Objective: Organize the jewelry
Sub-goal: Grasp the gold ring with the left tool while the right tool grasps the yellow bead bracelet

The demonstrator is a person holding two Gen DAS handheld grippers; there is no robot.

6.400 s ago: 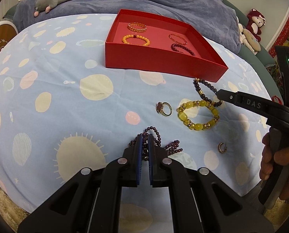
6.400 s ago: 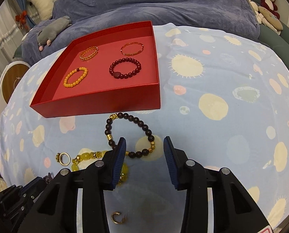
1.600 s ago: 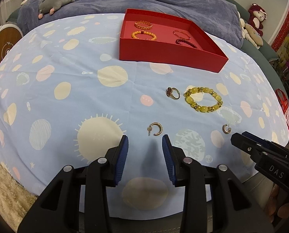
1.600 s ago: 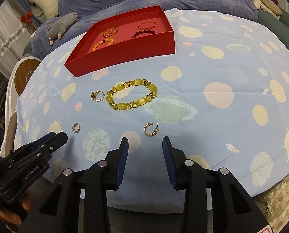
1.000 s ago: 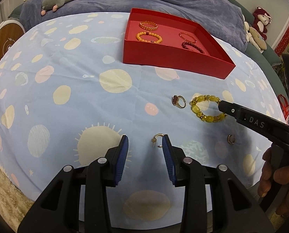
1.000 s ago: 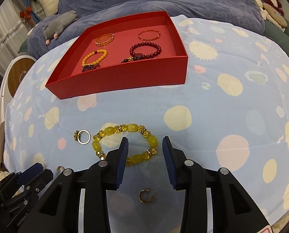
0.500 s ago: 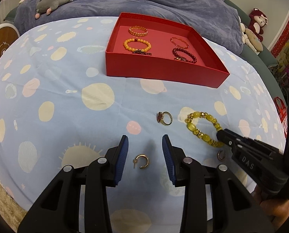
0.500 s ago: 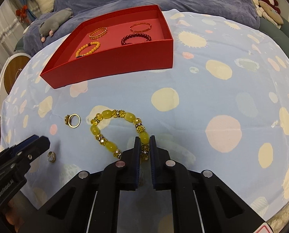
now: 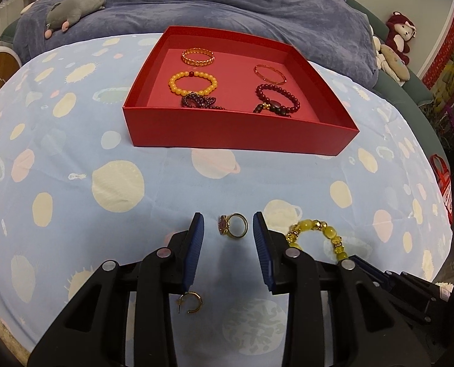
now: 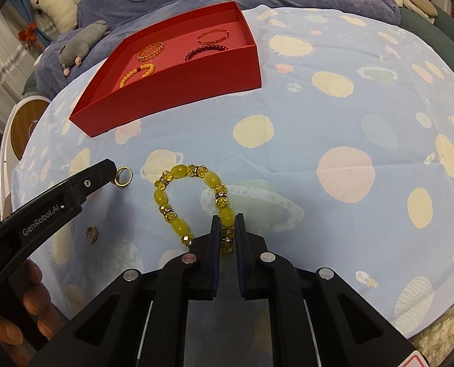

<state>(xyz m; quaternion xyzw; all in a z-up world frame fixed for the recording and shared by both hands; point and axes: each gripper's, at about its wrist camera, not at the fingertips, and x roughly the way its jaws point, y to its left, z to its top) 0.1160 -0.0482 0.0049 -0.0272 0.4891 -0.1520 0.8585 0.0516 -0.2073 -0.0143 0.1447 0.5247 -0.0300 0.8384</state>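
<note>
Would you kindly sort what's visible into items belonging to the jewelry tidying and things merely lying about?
Job: red box; yellow bead bracelet, clamped in right tool; gold ring between open left tool; gold hoop earring.

Lying about: grey plush mouse; red plush toy; blue blanket.

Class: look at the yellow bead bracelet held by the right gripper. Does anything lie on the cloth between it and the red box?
Nothing visible: only bare cloth separates the yellow bead bracelet, pinched by the right gripper, from the red box.
</note>
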